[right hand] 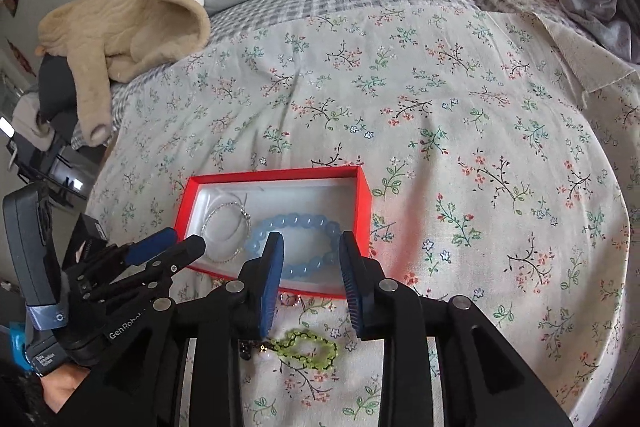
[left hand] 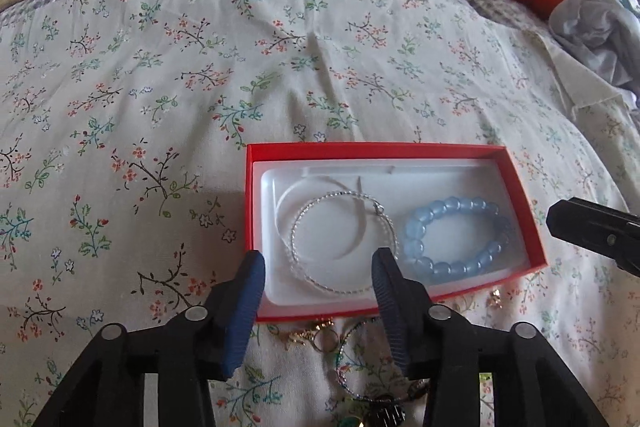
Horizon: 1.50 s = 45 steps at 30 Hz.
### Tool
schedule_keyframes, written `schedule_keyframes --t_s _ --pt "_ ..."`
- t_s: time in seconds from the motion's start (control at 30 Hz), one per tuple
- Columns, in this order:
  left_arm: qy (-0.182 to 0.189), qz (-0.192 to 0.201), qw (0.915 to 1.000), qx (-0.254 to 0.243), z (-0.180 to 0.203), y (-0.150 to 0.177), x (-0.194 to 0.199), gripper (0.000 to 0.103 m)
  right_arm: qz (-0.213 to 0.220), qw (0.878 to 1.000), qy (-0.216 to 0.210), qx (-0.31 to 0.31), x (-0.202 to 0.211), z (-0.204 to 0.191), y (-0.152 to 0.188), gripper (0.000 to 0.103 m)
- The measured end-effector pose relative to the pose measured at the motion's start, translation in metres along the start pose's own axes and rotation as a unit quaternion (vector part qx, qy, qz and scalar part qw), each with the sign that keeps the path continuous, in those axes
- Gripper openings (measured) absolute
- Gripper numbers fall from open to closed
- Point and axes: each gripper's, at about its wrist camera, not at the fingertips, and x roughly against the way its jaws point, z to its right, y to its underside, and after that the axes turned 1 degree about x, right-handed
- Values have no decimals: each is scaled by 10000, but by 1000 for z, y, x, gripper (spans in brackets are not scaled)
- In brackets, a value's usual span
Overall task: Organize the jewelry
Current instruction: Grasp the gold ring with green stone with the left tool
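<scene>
Left gripper [left hand: 318, 267] fingers apart, empty, above silver chain bracelet [left hand: 344, 243] in red cardboard box [left hand: 372, 149], right gripper [right hand: 312, 259] fingers apart, empty, over blue bead bracelet [right hand: 298, 231].

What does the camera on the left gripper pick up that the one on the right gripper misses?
Only the left wrist view shows gold-coloured charms lying just below the box. Only the right wrist view shows a green bead bracelet on the bedspread and the beige jacket's sleeve hanging off the bed. Both show the red box holding a silver bangle and a blue bead bracelet.
</scene>
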Motion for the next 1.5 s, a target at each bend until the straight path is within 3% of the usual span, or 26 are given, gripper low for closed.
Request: schedule_keyframes --t_s 0.03,0.17,0.33,0.67,0.93,1.17,1.3,1.37,1.43,1.5 --pt "-44 15 10000 -48 1 3 4 62 -8 10000 8 31 3 0 4 31" --pt "-174 -76 9997 -175 1 18 10 70 -85 9998 112 152 11 2 20 33" --pt "-237 -301 9991 -197 -5 37 9 80 -248 9993 120 243 15 8 42 51" --pt "-197 -634 9974 -282 -9 65 7 81 -548 9972 448 252 14 26 70 52" --pt "123 -960 9922 -785 5 88 -4 81 -863 9937 634 316 4 31 86 52" --pt "292 -987 9889 -1073 12 94 -12 80 -1051 9913 671 430 -6 25 91 52" --pt "361 -930 9885 -1137 17 92 -16 69 -1079 9909 652 477 -10 19 90 52" --pt "395 -944 9878 -1176 20 90 -19 57 -1087 9908 636 496 -12 15 89 52" --pt "386 -991 9869 -1212 22 89 -22 38 -1092 9909 619 491 -13 12 89 52" --pt "362 -1007 9870 -1201 22 88 -23 29 -1099 9911 589 475 -15 10 88 52"
